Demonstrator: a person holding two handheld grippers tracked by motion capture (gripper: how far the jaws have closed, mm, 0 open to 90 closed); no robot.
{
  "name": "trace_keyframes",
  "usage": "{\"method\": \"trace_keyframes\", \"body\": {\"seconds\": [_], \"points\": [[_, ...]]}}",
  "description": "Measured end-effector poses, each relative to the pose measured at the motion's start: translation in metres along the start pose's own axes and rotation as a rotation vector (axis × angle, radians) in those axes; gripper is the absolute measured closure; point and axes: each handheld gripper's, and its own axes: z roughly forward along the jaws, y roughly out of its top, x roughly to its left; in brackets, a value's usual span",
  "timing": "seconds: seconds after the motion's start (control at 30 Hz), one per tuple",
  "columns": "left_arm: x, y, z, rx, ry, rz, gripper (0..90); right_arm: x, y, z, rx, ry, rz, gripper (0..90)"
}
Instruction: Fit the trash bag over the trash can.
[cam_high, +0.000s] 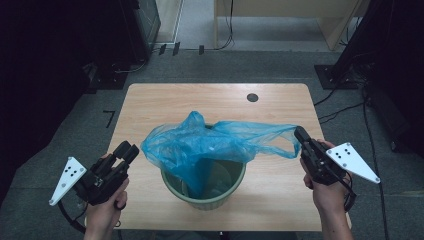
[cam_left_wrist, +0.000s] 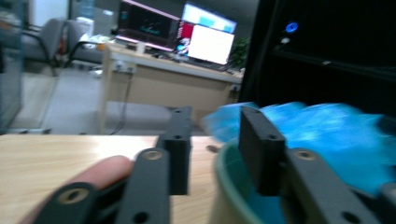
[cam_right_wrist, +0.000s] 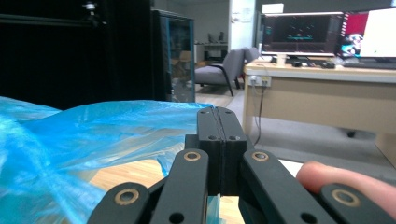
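Right claw (cam_high: 299, 134) clamps blue bag (cam_high: 220, 142) edge; left claw (cam_high: 127, 151) open beside green bin (cam_high: 202, 197).

bag (cam_high: 200, 142): translucent blue; bin (cam_high: 210, 200): green; table (cam_high: 165, 102): light woodgrain; fingers (cam_right_wrist: 217, 126): black

one blue bag (cam_high: 220, 142), one green bin (cam_high: 202, 200), two grippers

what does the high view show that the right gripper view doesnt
The high view takes in the green bin, the left gripper open beside it, and the whole table. The right gripper view adds the office behind: a desk with monitors and a grey chair. Both show the blue bag and the right gripper shut on its edge.
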Motion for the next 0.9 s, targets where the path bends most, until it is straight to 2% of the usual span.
{"method": "trace_keyframes", "body": {"seconds": [0.1, 0.2, 0.27, 0.33, 0.4, 0.43, 0.47, 0.5, 0.53, 0.6, 0.63, 0.8, 0.9], "points": [[-0.009, 0.003, 0.003, -0.008, -0.010, -0.032, 44.9, 0.005, 0.001, -0.001, -0.006, 0.023, -0.006, 90.0], [-0.016, 0.002, 0.009, 0.008, 0.008, -0.033, 31.2, 0.008, 0.002, -0.001, -0.010, 0.047, 0.003, 90.0], [-0.020, -0.002, 0.014, 0.025, 0.015, -0.033, 27.0, 0.011, 0.002, -0.001, -0.011, 0.058, -0.003, 90.0], [-0.022, -0.004, 0.016, 0.035, 0.019, -0.030, 27.3, 0.014, 0.002, -0.001, -0.010, 0.073, -0.013, 90.0], [-0.030, -0.011, 0.022, 0.061, 0.027, -0.002, 32.8, 0.016, 0.002, -0.001, -0.012, 0.084, -0.024, 90.0], [-0.032, -0.012, 0.023, 0.071, 0.037, 0.021, 39.3, 0.018, 0.002, -0.001, -0.012, 0.088, -0.025, 90.0], [-0.033, -0.014, 0.023, 0.081, 0.026, 0.045, 52.1, 0.018, 0.002, -0.001, -0.015, 0.089, -0.031, 90.0], [-0.033, -0.014, 0.023, 0.081, 0.026, 0.045, 63.8, 0.019, 0.002, -0.001, -0.014, 0.086, -0.035, 90.0], [-0.033, -0.016, 0.023, 0.098, -0.004, 0.055, 72.0, 0.018, 0.002, -0.001, -0.013, 0.083, -0.040, 90.0], [-0.032, -0.018, 0.021, 0.114, -0.021, 0.072, 86.2, 0.017, 0.002, -0.002, -0.009, 0.075, -0.043, 90.0], [-0.032, -0.019, 0.021, 0.117, -0.031, 0.077, 89.8, 0.015, 0.002, -0.002, -0.006, 0.066, -0.042, 90.0], [-0.035, -0.019, 0.008, 0.100, -0.064, 0.125, 90.0, 0.006, 0.001, -0.003, 0.014, 0.035, -0.035, 90.0], [-0.036, -0.026, -0.002, 0.119, -0.088, 0.147, 90.0, -0.001, 0.002, -0.006, 0.022, 0.017, -0.034, 90.0]]}}
